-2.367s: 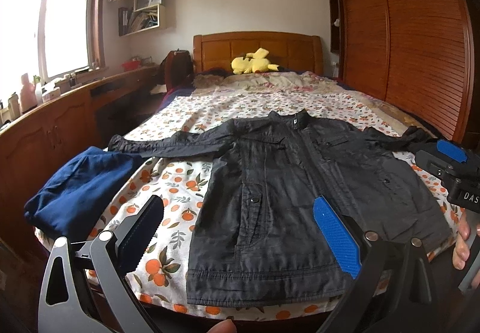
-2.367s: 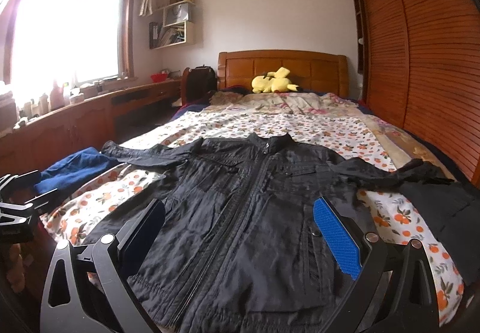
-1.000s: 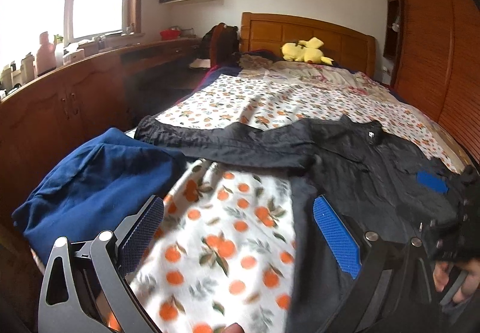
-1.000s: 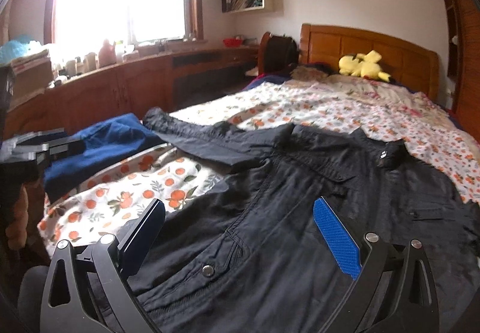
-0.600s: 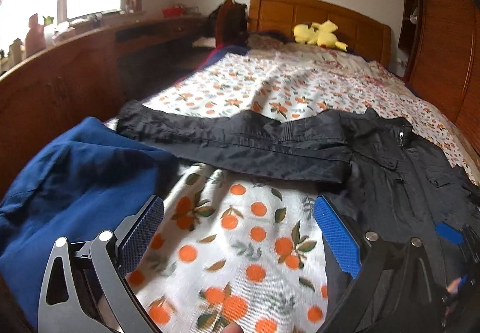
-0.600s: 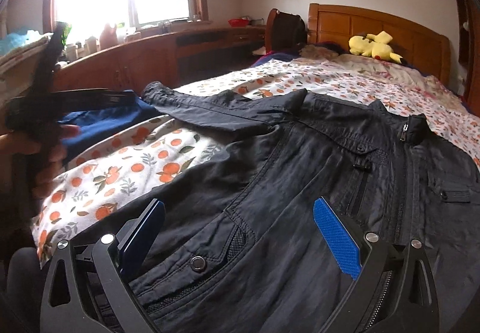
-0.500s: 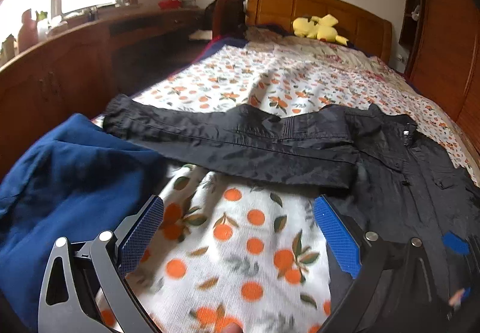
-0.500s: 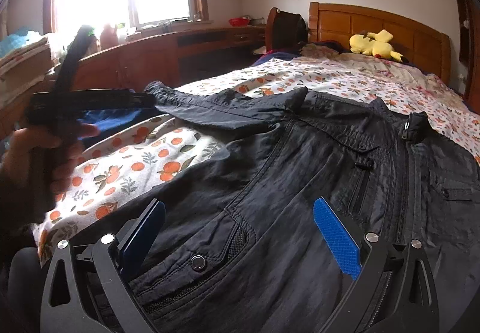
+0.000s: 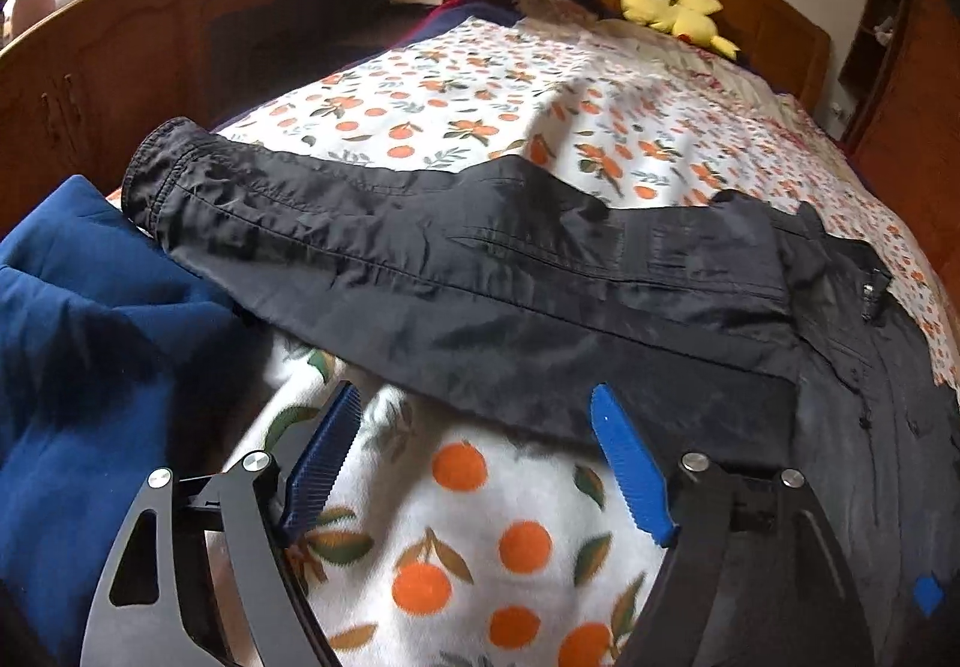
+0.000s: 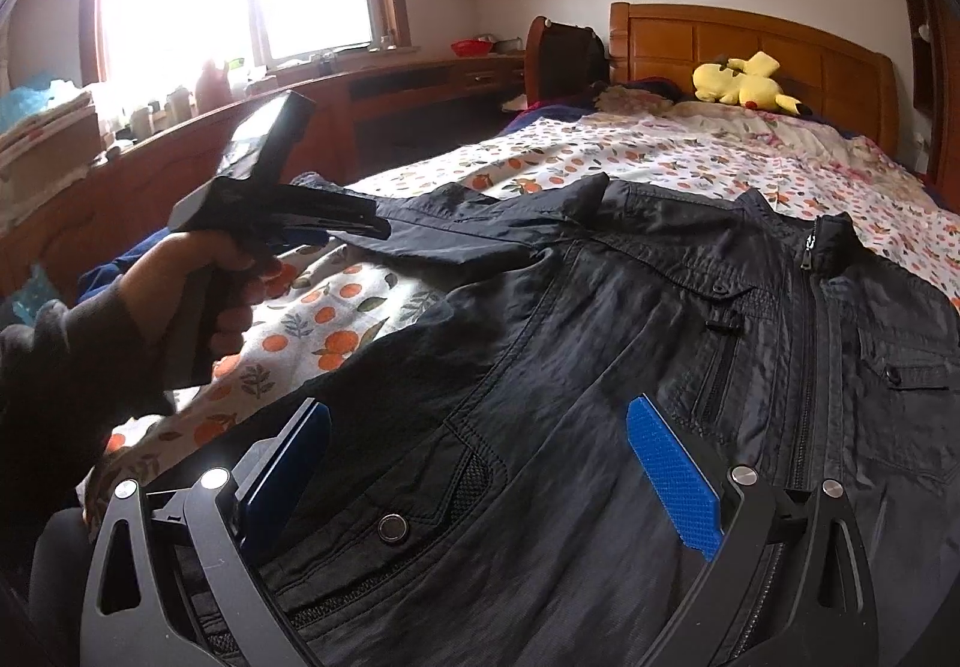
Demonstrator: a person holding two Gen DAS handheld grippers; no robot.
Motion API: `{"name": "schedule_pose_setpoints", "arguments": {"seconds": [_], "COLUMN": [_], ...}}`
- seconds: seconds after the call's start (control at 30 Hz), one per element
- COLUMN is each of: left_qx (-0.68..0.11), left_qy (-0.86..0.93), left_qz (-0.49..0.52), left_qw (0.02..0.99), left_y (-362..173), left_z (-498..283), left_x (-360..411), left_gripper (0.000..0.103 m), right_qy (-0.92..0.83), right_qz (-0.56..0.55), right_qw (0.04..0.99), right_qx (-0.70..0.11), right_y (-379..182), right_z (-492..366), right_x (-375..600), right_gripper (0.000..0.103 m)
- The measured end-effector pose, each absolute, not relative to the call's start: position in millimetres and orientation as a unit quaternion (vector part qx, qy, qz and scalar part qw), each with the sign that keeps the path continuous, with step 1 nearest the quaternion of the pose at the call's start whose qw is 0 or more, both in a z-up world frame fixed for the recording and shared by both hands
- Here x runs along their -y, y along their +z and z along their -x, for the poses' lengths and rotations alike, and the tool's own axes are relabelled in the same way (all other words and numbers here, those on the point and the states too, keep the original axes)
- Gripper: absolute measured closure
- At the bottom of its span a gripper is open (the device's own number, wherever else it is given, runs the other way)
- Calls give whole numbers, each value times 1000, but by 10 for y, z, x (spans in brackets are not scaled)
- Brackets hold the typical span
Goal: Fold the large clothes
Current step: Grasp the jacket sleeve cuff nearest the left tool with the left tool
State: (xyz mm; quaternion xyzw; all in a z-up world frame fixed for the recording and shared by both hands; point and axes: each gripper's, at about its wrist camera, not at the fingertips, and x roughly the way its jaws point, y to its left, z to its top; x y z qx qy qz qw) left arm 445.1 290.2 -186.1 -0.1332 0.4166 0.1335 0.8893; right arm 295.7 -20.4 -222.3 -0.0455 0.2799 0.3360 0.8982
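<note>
A black zip jacket (image 10: 690, 367) lies spread flat, front up, on the orange-print bedsheet (image 9: 480, 535). Its left sleeve (image 9: 420, 271) stretches out sideways toward the bed's left edge. My left gripper (image 9: 474, 457) is open, low over the sheet, with the sleeve's lower edge just ahead of its fingertips. It also shows in the right wrist view (image 10: 336, 220), held in a hand by the sleeve. My right gripper (image 10: 480, 463) is open and empty, just above the jacket's front near a snap pocket.
A folded blue garment (image 9: 78, 367) lies at the bed's left edge beside the sleeve cuff. A wooden cabinet (image 9: 120, 54) runs along the left wall under the window. A yellow plush toy (image 10: 744, 81) rests by the headboard (image 10: 750, 36).
My left gripper has moved forward and lower toward the sleeve, which now fills the view. My right gripper has edged slightly forward over the jacket front. Both stay open.
</note>
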Motion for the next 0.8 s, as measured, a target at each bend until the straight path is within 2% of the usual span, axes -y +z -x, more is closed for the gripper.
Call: {"name": "schedule_pose_setpoints", "arguments": {"seconds": [0.03, 0.1, 0.23, 0.3, 0.4, 0.5, 0.8], "left_qx": [-421, -429, -434, -440, -446, -444, -406], "left_qy": [132, 139, 145, 147, 148, 144, 140], "left_qz": [138, 146, 157, 153, 154, 158, 99], "left_qw": [887, 880, 875, 873, 869, 870, 897], "left_y": [-1877, -1903, -1909, -1905, -1903, -1855, -1320], "left_z": [-4489, -4535, -4585, -4612, -4638, -4648, -4568], "left_x": [-2923, -2970, -3014, -3024, -3063, -3074, -2553], "left_gripper": [27, 39, 52, 72, 95, 101, 102], "right_qy": [335, 335, 335, 334, 333, 323, 281], "right_qz": [45, 43, 42, 41, 39, 40, 36], "right_qw": [899, 899, 900, 900, 901, 905, 920], "right_qx": [-279, -278, -276, -276, -276, -273, -271], "right_y": [-2219, -2207, -2183, -2167, -2132, -2089, -1966], "right_z": [-2951, -2941, -2916, -2902, -2869, -2831, -2753], "right_x": [211, 222, 250, 271, 337, 434, 883], "right_gripper": [7, 7, 7, 7, 7, 7, 7]}}
